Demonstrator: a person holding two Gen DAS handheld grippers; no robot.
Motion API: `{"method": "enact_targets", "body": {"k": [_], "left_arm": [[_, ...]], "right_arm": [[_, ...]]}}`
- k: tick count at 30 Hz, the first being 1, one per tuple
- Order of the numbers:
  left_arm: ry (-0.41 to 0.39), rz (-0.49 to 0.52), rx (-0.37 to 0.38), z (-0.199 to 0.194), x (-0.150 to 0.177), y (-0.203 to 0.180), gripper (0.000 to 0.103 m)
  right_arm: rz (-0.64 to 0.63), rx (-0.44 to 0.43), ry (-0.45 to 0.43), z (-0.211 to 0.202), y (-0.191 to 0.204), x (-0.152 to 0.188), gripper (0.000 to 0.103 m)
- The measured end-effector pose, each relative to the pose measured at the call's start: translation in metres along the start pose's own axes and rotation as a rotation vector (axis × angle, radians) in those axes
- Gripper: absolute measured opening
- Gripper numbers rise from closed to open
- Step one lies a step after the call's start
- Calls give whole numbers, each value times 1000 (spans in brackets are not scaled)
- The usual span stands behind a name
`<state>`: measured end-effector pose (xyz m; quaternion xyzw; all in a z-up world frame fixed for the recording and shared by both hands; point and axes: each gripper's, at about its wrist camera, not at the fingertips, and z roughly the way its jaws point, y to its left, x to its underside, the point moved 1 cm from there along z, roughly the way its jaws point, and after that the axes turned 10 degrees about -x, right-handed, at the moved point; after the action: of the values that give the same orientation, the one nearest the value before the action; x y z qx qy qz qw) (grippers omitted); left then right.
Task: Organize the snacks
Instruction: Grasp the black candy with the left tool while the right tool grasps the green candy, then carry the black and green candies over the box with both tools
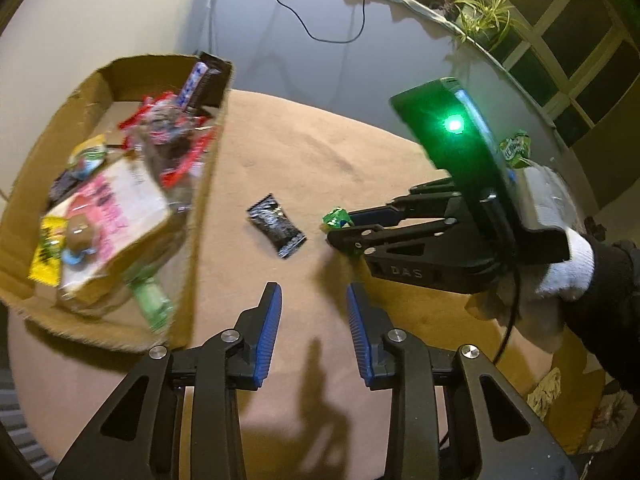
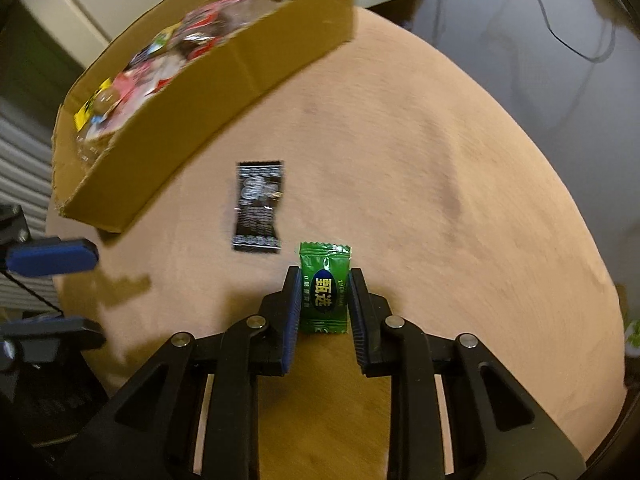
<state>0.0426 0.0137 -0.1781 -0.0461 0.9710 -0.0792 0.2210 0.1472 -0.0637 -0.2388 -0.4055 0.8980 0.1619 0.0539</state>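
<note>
A small green candy [image 2: 325,300] stands between the blue pads of my right gripper [image 2: 325,271], which is shut on it just above the round tan table [image 2: 440,200]. From the left wrist view, that right gripper [image 1: 340,227] holds the green candy [image 1: 335,218] at its tips. A black snack packet [image 1: 276,226] [image 2: 258,206] lies flat on the table beside it. My left gripper [image 1: 314,300] hangs open over bare table with nothing between its fingers. A cardboard box [image 1: 200,208] [image 2: 240,64] full of mixed snacks sits at the left.
A white-gloved hand [image 1: 568,264] carries the right gripper. Another green packet [image 1: 516,148] shows behind that gripper. A potted plant [image 1: 484,12] and a black cable [image 1: 320,20] lie beyond the table's far edge. The left gripper's fingers [image 2: 52,260] reach in at the left.
</note>
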Motion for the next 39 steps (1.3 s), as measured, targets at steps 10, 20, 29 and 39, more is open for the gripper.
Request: {"method": "enact_targets", "body": {"k": [10,20,29,39], "left_arm": [[67,-28,-52,43,-20,-13,31],[102,-73,-149,74,-34,-14,48],[61,-2,-168,83,-41,-25,38],[37,58,-198,84,-43,-33,25]], "right_arm": [[100,5,-36,-8,-31,17,24],[158,-8,-66,-16,-52,31,24],[199,-27,-93,-19,-69,36,24],[188,-16,-93,-19,-71,37,24]]}}
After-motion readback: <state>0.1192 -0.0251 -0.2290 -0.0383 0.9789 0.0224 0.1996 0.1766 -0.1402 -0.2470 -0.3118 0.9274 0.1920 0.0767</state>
